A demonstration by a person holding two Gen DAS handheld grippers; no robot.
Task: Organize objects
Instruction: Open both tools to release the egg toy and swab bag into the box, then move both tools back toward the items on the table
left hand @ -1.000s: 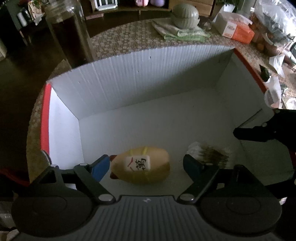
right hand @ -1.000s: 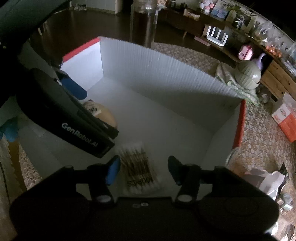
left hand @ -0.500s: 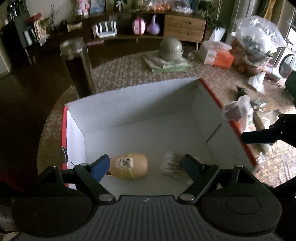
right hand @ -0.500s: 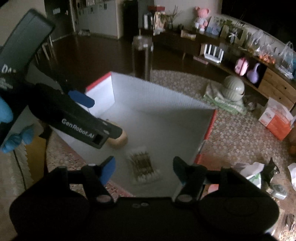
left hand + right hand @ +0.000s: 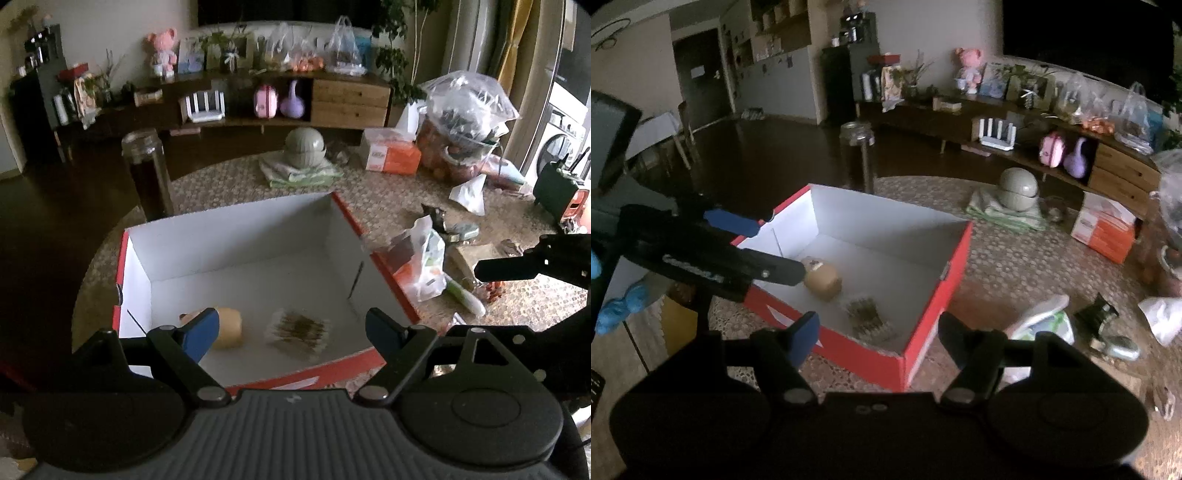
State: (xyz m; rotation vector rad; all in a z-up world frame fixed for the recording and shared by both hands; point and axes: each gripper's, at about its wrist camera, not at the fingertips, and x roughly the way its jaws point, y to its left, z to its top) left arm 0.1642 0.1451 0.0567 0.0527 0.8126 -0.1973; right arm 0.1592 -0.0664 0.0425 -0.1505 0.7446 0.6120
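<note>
A tall dark glass jar (image 5: 147,173) stands at the far left of a round table covered in a pebble-patterned cloth (image 5: 229,184), just behind an open red cardboard box with a white interior (image 5: 236,243). Inside the box, toward its near wall, a tan egg-shaped wooden doll with a printed label (image 5: 229,328) lies on its side, and just to its right rests a clear packet of cotton swabs (image 5: 299,328), the two close but apart.

The left gripper (image 5: 291,328) hovers above the box's near edge, its blue-padded jaws spread wide with nothing between them. In the right wrist view the right gripper (image 5: 875,330) hangs over the box's near red corner, its jaws opening and holding nothing; the doll (image 5: 822,278) and swabs (image 5: 866,314) lie loose on the box floor beyond it.

Behind the box, a grey-green lidded ceramic pot (image 5: 304,147) sits on a folded green cloth (image 5: 299,173). Further right are an orange-and-white tissue box (image 5: 391,155), a crumpled white plastic bag (image 5: 424,266) just beside the box's right wall, and a large clear plastic bag of goods (image 5: 465,122) at the table's far edge.
</note>
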